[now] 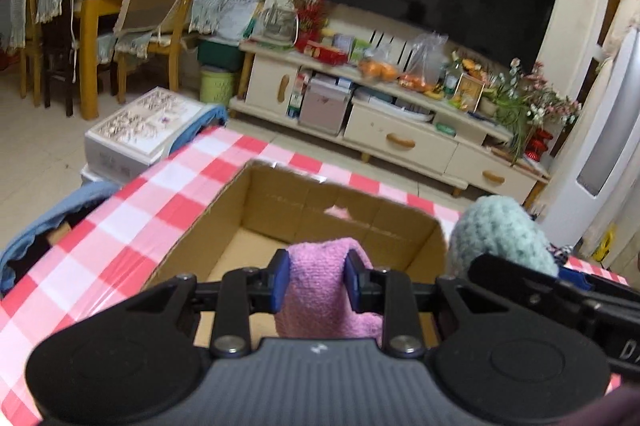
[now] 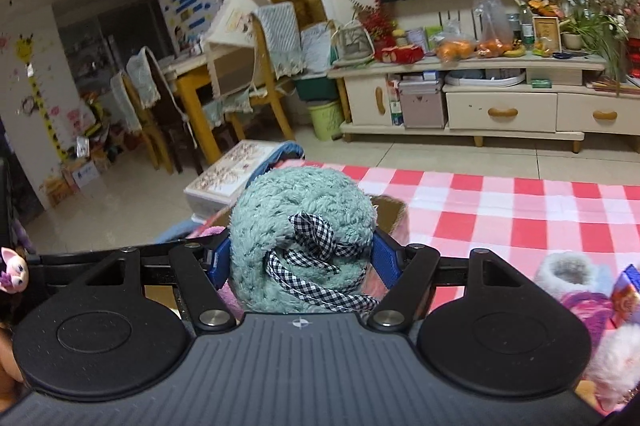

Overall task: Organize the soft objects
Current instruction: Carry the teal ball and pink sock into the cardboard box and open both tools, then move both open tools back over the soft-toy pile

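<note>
My left tool (image 1: 316, 280) pinched a pink cloth (image 1: 326, 300) over the nearly empty box (image 1: 276, 214), my right tool (image 2: 302, 258) squeezed a fuzzy green slipper (image 2: 300, 222) beside the box, and more soft things (image 2: 576, 290) waited.

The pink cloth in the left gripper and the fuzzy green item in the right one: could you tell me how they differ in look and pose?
The pink cloth is a flat, fine-looped fabric draped limply between the left gripper fingers; the green fuzzy item is a bulky, rounded, shaggy bundle. The green one carries a black-and-white checked ribbon; the pink one is plain. The pink cloth hangs over the open cardboard box; the green item sits beside its right corner. Both are soft and clamped by a gripper, the green by the right gripper.
</note>
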A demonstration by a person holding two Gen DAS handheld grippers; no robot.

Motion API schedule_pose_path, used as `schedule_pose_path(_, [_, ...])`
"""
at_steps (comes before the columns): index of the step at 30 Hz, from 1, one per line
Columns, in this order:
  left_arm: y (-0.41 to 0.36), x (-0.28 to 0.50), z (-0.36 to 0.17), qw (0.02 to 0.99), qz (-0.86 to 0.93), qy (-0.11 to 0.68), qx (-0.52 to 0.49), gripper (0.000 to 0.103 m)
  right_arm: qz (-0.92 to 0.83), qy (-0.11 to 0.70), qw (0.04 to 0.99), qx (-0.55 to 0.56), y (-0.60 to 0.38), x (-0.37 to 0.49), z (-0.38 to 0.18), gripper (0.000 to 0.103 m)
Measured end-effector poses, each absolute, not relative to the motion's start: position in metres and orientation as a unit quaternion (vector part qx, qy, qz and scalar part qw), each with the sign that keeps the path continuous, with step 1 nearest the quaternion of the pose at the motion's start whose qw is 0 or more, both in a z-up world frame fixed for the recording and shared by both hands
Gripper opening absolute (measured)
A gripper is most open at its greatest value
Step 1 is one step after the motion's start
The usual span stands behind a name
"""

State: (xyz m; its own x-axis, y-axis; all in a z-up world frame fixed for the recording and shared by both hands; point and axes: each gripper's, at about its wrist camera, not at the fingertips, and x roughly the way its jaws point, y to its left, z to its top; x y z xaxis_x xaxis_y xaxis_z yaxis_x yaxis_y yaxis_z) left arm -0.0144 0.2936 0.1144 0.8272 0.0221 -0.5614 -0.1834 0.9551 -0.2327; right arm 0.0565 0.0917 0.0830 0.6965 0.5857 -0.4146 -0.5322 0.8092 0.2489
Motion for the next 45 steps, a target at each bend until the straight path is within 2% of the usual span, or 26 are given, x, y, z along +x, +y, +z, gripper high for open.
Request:
schedule_pose_path(4, [0.293, -0.014, 0.111, 0.946, 0.066, 0.292, -0.126, 0.031, 0.294, 0.255, 0.92, 0.054, 0.098, 0.059, 0.075, 0.099])
schedule_pose_path(14, [0.283, -0.026, 0.119, 0.95, 0.057, 0.274, -0.134, 0.054, 0.267, 0.231, 0.93, 0.106, 0.065, 0.029, 0.089, 0.101])
schedule_pose_path(31, [0.192, -0.069, 0.125, 0.967, -0.051, 0.241, -0.065, 0.058, 0.122, 0.202, 0.966, 0.103, -0.068, -0.073, 0.113, 0.103])
schedule_pose_path(35, [0.171, -0.084, 0.122, 0.967, -0.079, 0.239, -0.046, 0.064, 0.095, 0.204, 0.968, 0.109, -0.094, -0.094, 0.109, 0.103])
schedule_pose_path(45, [0.142, -0.118, 0.121, 0.965, -0.119, 0.231, -0.029, 0.07, 0.049, 0.198, 0.972, 0.118, -0.131, -0.129, 0.106, 0.103])
